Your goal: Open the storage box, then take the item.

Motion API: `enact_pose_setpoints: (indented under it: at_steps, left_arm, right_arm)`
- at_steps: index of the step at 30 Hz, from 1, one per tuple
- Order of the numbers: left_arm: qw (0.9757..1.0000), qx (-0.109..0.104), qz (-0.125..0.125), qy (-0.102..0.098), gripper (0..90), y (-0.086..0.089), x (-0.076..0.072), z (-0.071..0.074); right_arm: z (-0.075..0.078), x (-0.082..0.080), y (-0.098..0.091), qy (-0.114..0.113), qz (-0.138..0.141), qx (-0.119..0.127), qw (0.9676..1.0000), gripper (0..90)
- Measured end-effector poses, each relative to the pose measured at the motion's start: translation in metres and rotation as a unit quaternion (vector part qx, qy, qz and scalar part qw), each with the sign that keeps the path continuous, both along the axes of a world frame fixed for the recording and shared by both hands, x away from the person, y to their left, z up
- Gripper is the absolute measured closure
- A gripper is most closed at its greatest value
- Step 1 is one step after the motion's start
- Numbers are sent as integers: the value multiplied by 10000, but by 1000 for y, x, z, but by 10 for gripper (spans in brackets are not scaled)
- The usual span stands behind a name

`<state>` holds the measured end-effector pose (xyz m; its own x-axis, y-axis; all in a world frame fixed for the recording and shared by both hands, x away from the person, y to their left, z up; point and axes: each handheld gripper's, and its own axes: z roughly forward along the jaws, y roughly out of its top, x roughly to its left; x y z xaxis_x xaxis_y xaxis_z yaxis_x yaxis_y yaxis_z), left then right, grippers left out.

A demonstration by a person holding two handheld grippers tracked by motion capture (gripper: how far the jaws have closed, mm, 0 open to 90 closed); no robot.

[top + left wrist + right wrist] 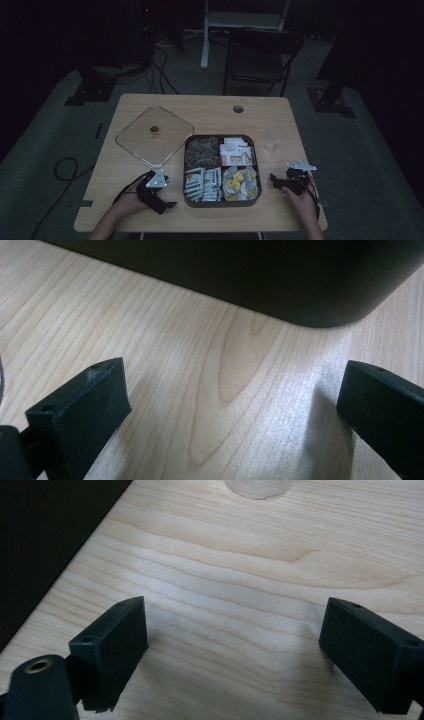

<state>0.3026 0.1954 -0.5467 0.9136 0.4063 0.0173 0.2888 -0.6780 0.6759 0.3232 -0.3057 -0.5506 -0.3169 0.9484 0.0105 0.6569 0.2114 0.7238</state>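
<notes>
bare table (pixel 280 120) either side of the tray (pixel 221 202)

Two hand-held grippers, both matt black: the left gripper (pixel 162 200) and the right gripper (pixel 276 181) each carry a pale grey three-cornered plate on top, dotted with small dark holes, and a thin dark cable trails from each. Seen close in the gripper views, the jaws are thick, blocky black bars with squared ends and a small round screw hole near each tip; the right gripper also shows a rounded black knob with a brass-coloured insert
</notes>
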Motion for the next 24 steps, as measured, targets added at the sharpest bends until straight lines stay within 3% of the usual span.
enact_pose_setpoints:
  at_steps: [13,24]
  left_arm:
    - [9996,-3,278,-3,8,-4,-3,0]
    - [9995,-10,324,-3,7,-4,-4,0]
  right_arm:
    - [0,0,0,6,-2,1,10000,114]
    - [0,-2,0,-18,7,0,10000,133]
